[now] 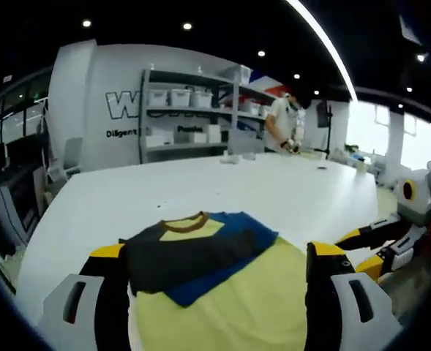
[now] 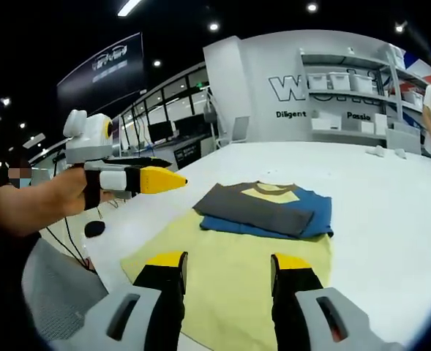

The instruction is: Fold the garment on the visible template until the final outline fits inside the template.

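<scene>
Two grippers up, both empty. My left gripper (image 1: 215, 292) has its jaws spread wide, hovering over the near part of the shirt (image 1: 200, 274), holding nothing. My right gripper (image 2: 226, 289) is also spread, above the yellow body of the same shirt (image 2: 252, 241), nothing between the jaws.

The shirt lies flat on the white table (image 1: 222, 186): yellow body toward me, with the dark grey and blue upper part folded over toward 12 o'clock, brown collar at the far end. In the left gripper view the folded part sits at about 11 o'clock from the jaws. I cannot make out a template outline on the table.

In the right gripper view, my left gripper shows at 9 o'clock, held in my hand (image 2: 69, 191), yellow tips pointing toward the shirt but apart from it, off the table edge. In the left gripper view, the right gripper comes in at 3 o'clock, beside the table edge.

A small black object (image 2: 94, 229) lies below the table edge at 9 o'clock. Shelving (image 1: 193, 113) with white bins stands beyond the table at 12 o'clock; a person (image 1: 282, 123) stands near it at 1 o'clock.
</scene>
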### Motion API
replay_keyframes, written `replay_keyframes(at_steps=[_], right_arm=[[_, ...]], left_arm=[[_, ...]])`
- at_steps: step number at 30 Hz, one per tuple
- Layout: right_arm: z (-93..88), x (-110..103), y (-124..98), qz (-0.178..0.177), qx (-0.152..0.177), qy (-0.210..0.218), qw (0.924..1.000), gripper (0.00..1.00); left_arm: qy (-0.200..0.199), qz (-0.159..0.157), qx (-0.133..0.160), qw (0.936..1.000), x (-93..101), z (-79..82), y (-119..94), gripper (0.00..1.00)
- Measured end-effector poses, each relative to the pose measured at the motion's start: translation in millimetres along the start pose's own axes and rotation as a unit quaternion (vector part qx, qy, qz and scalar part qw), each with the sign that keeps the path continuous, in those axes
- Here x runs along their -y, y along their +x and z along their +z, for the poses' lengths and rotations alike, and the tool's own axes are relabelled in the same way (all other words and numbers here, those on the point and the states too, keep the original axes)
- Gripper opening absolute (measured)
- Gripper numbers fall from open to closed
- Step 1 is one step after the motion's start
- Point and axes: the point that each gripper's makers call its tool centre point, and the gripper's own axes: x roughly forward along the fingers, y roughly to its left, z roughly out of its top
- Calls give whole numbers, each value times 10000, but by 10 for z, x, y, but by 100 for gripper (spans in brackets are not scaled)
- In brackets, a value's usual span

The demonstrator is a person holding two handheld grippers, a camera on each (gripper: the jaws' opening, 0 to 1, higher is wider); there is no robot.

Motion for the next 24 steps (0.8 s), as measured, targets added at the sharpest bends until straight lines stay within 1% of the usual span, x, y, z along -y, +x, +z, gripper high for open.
replay_keyframes(at_steps=[5, 12, 24], right_arm=[[9, 7, -1, -11, 25, -4, 10000, 45], [36, 9, -16, -37, 103, -15, 9999, 49], [59, 3, -18, -50, 183, -57, 9998, 57]], left_arm=[[18, -58, 140, 9999, 76, 68, -162, 96], [22, -122, 193, 9997, 160, 71, -285, 95], [-20, -102, 278, 9996, 164, 87, -483, 95]])
